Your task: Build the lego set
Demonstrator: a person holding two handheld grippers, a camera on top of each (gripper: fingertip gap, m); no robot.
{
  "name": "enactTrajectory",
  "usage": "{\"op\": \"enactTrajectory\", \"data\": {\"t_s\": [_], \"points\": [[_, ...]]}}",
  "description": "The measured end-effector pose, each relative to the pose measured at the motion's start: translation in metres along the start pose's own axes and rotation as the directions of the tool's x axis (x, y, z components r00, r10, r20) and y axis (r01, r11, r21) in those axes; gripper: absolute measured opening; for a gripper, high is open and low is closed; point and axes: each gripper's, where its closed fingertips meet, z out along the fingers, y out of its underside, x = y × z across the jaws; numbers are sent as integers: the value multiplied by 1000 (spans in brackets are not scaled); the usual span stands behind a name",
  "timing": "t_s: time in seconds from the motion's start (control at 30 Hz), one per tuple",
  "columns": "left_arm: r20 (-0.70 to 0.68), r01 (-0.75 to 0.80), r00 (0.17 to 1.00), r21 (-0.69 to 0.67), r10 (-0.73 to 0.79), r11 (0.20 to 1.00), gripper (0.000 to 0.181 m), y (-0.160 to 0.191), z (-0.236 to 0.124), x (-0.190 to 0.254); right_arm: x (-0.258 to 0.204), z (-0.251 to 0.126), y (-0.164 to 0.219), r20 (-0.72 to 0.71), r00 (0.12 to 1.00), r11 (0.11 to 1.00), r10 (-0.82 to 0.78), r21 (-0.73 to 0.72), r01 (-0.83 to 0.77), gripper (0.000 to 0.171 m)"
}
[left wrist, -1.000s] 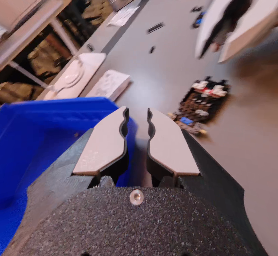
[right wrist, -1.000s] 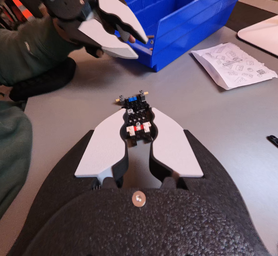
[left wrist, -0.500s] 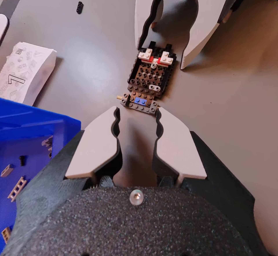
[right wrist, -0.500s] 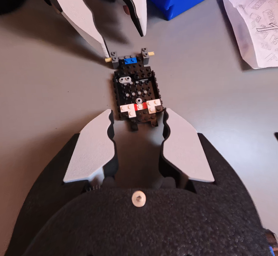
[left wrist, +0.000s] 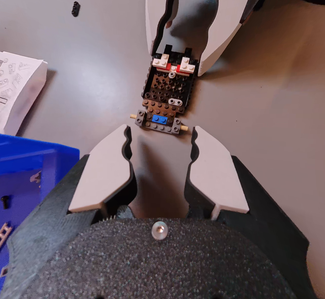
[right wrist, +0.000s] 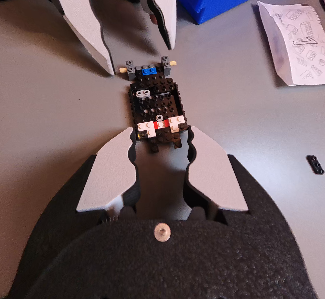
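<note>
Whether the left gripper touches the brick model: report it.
Cannot tell. Left wrist view: left gripper tips closely flank the grey end of the brick model; contact unclear.

Looks like a lab or workshop bench set up for small assembly work w/ toy bricks. Plain matte grey worktop (right wrist: 52, 115), smooth, lit from above. A blue plastic storage bin (left wrist: 26, 158) sits at its edge, holding loose small parts incl. a black screw-like piece and tan ladder-shaped bits. A partly built black toy-brick model w/ white, red and blue pieces (right wrist: 156, 104) lies flat mid-worktop. Beside the bin, a white paper bag printed w/ line drawings of bricks (right wrist: 297, 44). A stray small black brick strip (right wrist: 315, 166) lies apart from the rest.
</note>
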Motion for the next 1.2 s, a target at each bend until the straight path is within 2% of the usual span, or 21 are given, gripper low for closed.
{"op": "enactTrajectory", "data": {"t_s": [0.13, 0.4, 0.43, 0.57, 0.73, 1.2], "points": [[-39, -3, 999, -5, 3, 1000, 64, 1, 6, 9, -8, -3, -5, 39, 999, 999, -23, 40, 21, 56], [-48, -27, 999, -9, 27, 1000, 63, 1, 6, 11, -11, 0, 1, 55, 998, 1000, -25, 9, 24, 57], [-51, -33, 998, -8, 33, 999, 59, 1, 5, 12, -11, 0, 1, 59, 998, 1000, -24, 12, 23, 57], [-50, -37, 998, -4, 36, 999, 59, 1, 5, 11, -9, -7, -6, 81, 996, 997, 22, 67, -27, 56], [-45, -34, 998, 2, 34, 999, 59, 1, 5, 9, 0, -12, -9, 59, 997, 993, 57, 104, -63, 54], [-16, -41, 999, 54, 41, 998, 59, -9, 3, 6, -4, -9, -13, 23, 1000, 993, -14, 114, 12, 53]]}}
